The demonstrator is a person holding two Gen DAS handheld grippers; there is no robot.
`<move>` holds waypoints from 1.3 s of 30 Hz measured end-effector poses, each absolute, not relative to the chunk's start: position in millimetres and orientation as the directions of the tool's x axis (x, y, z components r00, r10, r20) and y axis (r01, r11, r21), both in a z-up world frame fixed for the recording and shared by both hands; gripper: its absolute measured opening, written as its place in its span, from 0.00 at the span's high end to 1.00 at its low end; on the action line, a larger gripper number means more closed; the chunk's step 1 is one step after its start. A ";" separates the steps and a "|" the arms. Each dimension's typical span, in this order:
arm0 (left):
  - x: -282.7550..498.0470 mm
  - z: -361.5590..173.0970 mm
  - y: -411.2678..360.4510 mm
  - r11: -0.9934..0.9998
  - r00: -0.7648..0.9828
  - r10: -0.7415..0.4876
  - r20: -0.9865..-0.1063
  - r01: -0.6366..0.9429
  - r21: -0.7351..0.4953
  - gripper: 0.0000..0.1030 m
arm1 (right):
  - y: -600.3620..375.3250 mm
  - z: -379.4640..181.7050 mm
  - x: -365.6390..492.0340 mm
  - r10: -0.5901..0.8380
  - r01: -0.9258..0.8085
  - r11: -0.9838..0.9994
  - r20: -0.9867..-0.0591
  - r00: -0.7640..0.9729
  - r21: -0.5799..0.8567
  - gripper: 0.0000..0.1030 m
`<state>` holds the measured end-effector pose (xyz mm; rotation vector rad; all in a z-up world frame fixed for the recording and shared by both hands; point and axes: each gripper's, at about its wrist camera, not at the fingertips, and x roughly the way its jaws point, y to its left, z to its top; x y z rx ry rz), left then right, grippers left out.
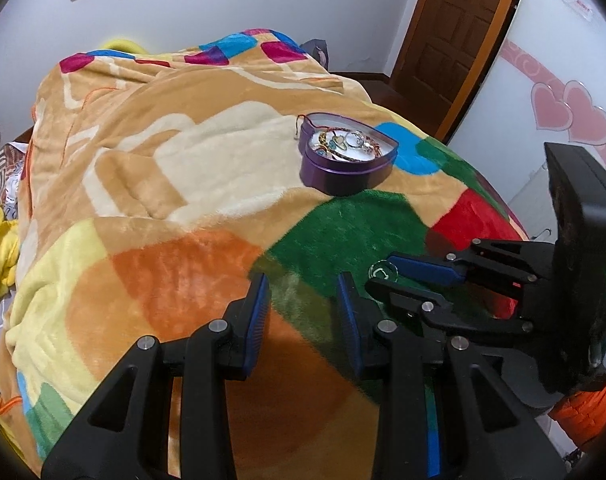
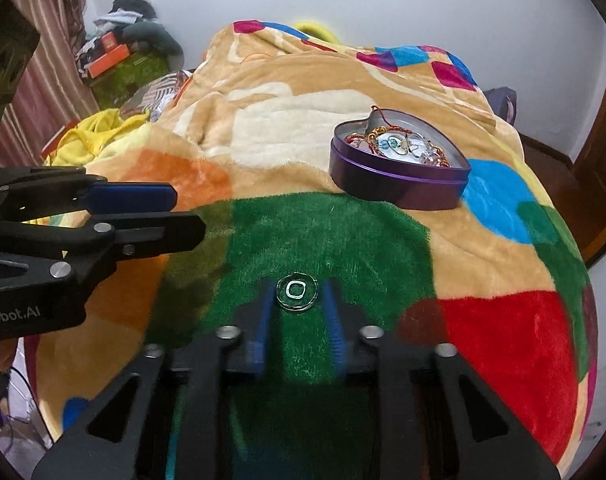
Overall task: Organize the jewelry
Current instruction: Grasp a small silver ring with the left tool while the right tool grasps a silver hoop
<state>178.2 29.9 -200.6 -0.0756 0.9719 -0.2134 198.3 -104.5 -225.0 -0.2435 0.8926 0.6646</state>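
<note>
A purple heart-shaped tin point(image 1: 345, 174) point(image 2: 399, 184) stands open on the blanket, with several bracelets and rings point(image 1: 345, 142) point(image 2: 399, 144) in it. A small clear round jewelry piece point(image 2: 297, 291) point(image 1: 383, 271) lies on the green patch of the blanket. My right gripper point(image 2: 298, 300) is open, with its blue fingertips on either side of the clear piece, not closed on it. My left gripper point(image 1: 303, 292) is open and empty, above the blanket to the left of the right gripper point(image 1: 383, 276). It also shows in the right wrist view point(image 2: 183, 212).
A colourful plush blanket point(image 1: 207, 152) point(image 2: 483, 264) covers the bed. Yellow cloth point(image 2: 99, 132) and a pile of clutter point(image 2: 123, 56) lie at the far left. A wooden door point(image 1: 455, 36) and a wardrobe with pink hearts point(image 1: 571, 112) stand to the right.
</note>
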 end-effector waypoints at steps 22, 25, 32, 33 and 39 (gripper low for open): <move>196.5 -223.0 -28.9 0.956 0.464 -0.263 -0.846 0.245 -0.163 0.82 | -160.2 -207.4 207.1 0.424 -0.527 0.843 -0.736 0.528 0.107 0.81; 198.7 -225.0 -30.4 0.957 0.463 -0.260 -0.847 0.239 -0.163 0.90 | -162.8 -206.5 207.0 0.426 -0.525 0.844 -0.733 0.530 0.111 0.81; 198.6 -220.7 -25.6 0.963 0.486 -0.247 -0.838 0.221 -0.156 0.91 | -164.1 -202.7 207.7 0.431 -0.526 0.843 -0.724 0.539 0.111 0.81; 199.1 -219.3 -24.3 0.964 0.490 -0.246 -0.836 0.217 -0.156 0.91 | -164.3 -201.3 208.0 0.432 -0.526 0.843 -0.721 0.542 0.110 0.81; 201.9 -201.3 -13.4 0.965 0.527 -0.248 -0.813 0.207 -0.161 0.91 | -165.7 -191.5 212.1 0.436 -0.521 0.847 -0.702 0.562 0.109 0.81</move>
